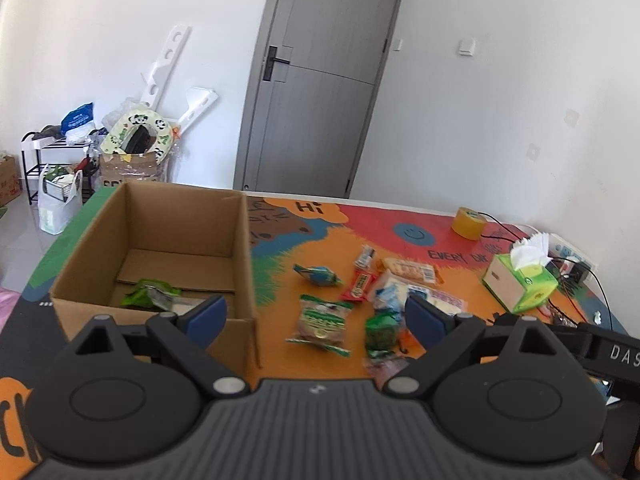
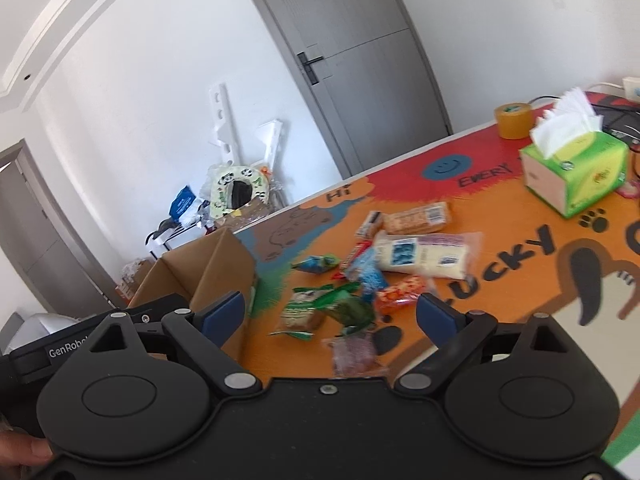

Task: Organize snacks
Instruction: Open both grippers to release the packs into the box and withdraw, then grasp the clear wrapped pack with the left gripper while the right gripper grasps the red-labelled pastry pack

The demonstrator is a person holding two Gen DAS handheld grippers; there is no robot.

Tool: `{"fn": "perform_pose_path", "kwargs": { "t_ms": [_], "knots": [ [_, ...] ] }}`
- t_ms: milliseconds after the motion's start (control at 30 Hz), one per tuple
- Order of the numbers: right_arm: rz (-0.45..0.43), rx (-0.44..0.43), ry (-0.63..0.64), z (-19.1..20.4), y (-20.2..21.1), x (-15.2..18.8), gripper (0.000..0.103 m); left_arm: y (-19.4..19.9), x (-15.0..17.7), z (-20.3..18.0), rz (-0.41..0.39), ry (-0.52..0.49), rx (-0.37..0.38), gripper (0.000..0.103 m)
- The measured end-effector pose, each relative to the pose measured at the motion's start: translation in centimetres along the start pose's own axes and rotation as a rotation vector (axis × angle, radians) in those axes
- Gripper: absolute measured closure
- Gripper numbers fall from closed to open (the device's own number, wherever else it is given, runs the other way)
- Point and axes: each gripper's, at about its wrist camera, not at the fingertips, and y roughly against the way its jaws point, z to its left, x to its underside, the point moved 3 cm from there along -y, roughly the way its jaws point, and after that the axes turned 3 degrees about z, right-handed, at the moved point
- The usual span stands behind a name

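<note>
One green snack packet (image 1: 150, 294) lies in the cardboard box (image 1: 80, 264) at lower left; the snack pile (image 1: 372, 292) waits at centre, both the left gripper (image 1: 316, 312) and right gripper (image 2: 330, 312) wide and empty.

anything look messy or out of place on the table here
Yes. The snacks lie scattered on the mat, some overlapping, while only one green packet sits in the cardboard box. Nothing looks spilled or torn.
</note>
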Motion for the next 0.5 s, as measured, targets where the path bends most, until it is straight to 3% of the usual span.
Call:
{"fn": "perform_pose_path", "kwargs": {
  "t_ms": [500],
  "knots": [
    [-0.015, 0.056, -0.101, -6.8, 2.0, 1.0, 0.01, -2.7, 2.4, -5.7, 0.079, -0.085, 0.054, 0.008]
  ]
}}
